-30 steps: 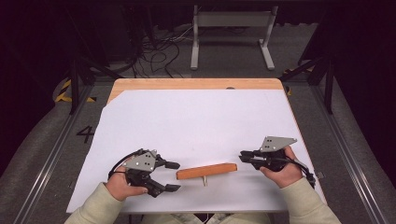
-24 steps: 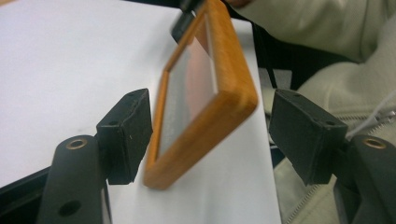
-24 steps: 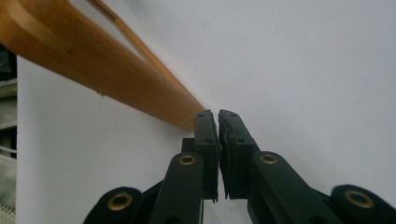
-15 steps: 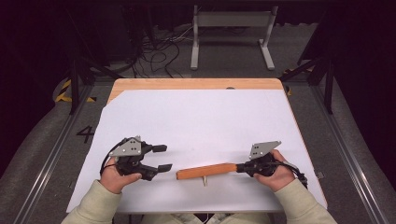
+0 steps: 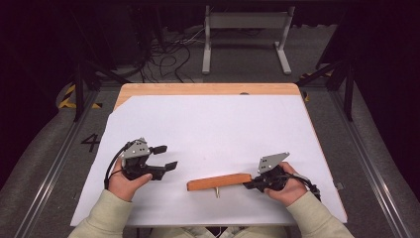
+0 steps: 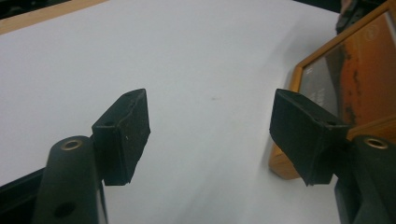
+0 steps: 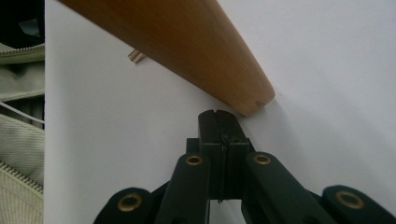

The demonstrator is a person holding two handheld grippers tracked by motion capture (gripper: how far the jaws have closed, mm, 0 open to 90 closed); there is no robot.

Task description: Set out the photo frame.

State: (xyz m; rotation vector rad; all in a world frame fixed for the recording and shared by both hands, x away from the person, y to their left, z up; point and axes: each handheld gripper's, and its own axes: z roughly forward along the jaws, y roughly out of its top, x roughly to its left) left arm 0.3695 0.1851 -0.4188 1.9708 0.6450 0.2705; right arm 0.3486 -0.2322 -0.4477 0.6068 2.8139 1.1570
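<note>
A wooden picture frame (image 5: 220, 182) stands on edge near the table's front and reads from above as an orange-brown bar with a small peg (image 5: 217, 191) at its near side. My right gripper (image 5: 247, 184) is shut with nothing in it, its tips just short of the frame's right end (image 7: 252, 100). In the right gripper view the gripper (image 7: 218, 123) shows its jaws pressed together. My left gripper (image 5: 166, 157) is to the left of the frame and apart from it. Its jaws have just been opening and hold nothing. The left gripper view shows that gripper (image 6: 210, 126) open, with the frame's face (image 6: 345, 79) to the right.
The white table top (image 5: 213, 129) has a bare wooden strip (image 5: 208, 89) along its far edge. Beyond it on the dark floor are cables (image 5: 163, 54) and a metal stand (image 5: 245, 34). A pale sleeve (image 7: 18, 140) is close to the right gripper.
My left gripper has moved left, away from the frame, with its jaws wider. My right gripper has come in and down to the frame's right end. The frame has not moved.
</note>
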